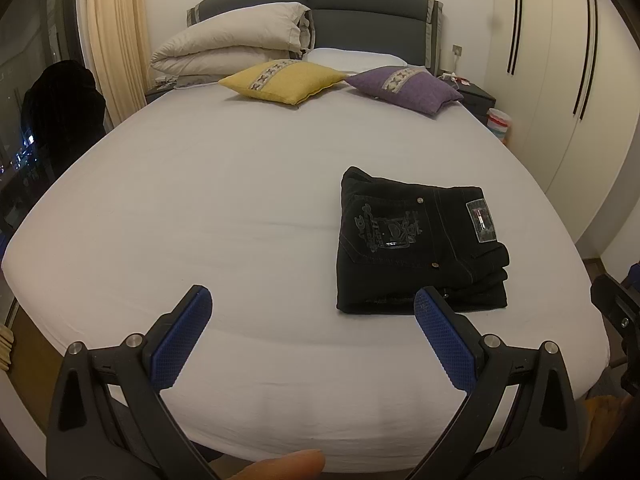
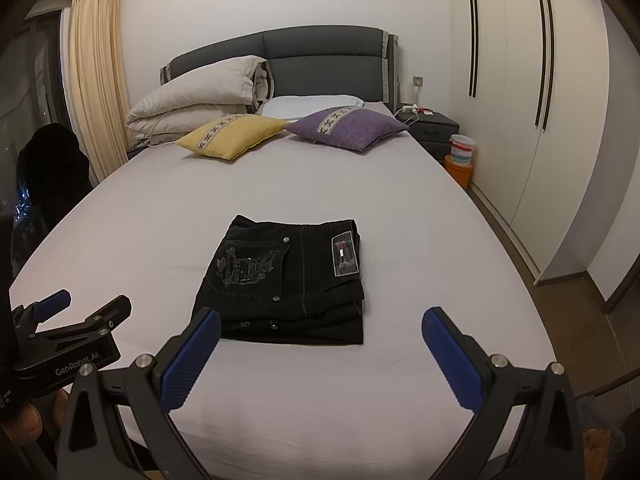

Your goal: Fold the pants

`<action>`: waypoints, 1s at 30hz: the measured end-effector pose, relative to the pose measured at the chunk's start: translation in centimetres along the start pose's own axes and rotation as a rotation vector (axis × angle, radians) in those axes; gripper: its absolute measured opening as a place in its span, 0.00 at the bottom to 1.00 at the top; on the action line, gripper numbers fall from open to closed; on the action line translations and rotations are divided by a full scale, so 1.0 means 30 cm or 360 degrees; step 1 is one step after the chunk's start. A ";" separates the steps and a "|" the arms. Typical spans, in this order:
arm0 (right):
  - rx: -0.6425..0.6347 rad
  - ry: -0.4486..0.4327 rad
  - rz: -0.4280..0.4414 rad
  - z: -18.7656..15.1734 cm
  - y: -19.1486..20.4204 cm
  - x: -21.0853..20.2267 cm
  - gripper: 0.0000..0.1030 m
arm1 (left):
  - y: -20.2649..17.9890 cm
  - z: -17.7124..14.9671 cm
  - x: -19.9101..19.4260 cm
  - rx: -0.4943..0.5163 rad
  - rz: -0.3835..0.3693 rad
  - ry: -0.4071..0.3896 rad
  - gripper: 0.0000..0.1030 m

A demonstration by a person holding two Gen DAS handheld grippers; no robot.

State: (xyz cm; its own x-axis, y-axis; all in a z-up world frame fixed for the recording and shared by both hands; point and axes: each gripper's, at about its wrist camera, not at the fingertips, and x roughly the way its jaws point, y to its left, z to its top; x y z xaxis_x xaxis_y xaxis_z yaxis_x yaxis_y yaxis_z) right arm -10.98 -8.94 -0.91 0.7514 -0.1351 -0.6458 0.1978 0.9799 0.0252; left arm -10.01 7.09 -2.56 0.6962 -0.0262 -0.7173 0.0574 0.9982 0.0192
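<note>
Black pants point(image 1: 416, 244) lie folded in a compact rectangle on the white bed sheet point(image 1: 200, 208), back pocket and label patch up. They also show in the right wrist view point(image 2: 288, 280). My left gripper point(image 1: 312, 300) is open and empty, held above the bed's near edge, left of the pants. My right gripper point(image 2: 322, 320) is open and empty, just in front of the pants' near edge. The left gripper also shows at the left of the right wrist view point(image 2: 84, 308), and part of the right gripper's body at the right edge of the left wrist view point(image 1: 616, 308).
A yellow cushion point(image 2: 232, 134), a purple cushion point(image 2: 348, 128), a folded duvet point(image 2: 196, 96) and a white pillow point(image 2: 312, 104) lie by the headboard. A nightstand point(image 2: 432, 128) and stacked tubs point(image 2: 460, 156) stand at the right, before wardrobe doors point(image 2: 540, 100). A curtain point(image 2: 96, 88) hangs left.
</note>
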 end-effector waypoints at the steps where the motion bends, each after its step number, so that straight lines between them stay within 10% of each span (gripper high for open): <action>1: 0.0000 0.0001 0.0000 0.000 0.000 0.001 1.00 | 0.000 0.000 0.000 0.0000 -0.0002 0.0000 1.00; 30: -0.0006 0.0021 0.0006 -0.012 0.002 0.018 1.00 | -0.001 -0.005 0.005 -0.0002 0.0004 0.0002 1.00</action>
State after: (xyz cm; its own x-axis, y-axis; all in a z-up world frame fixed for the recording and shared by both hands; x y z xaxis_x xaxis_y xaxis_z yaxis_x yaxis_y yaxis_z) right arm -10.79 -8.90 -1.55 0.7436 -0.1296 -0.6560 0.1928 0.9809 0.0247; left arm -10.03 7.07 -2.77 0.6957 -0.0239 -0.7180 0.0547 0.9983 0.0198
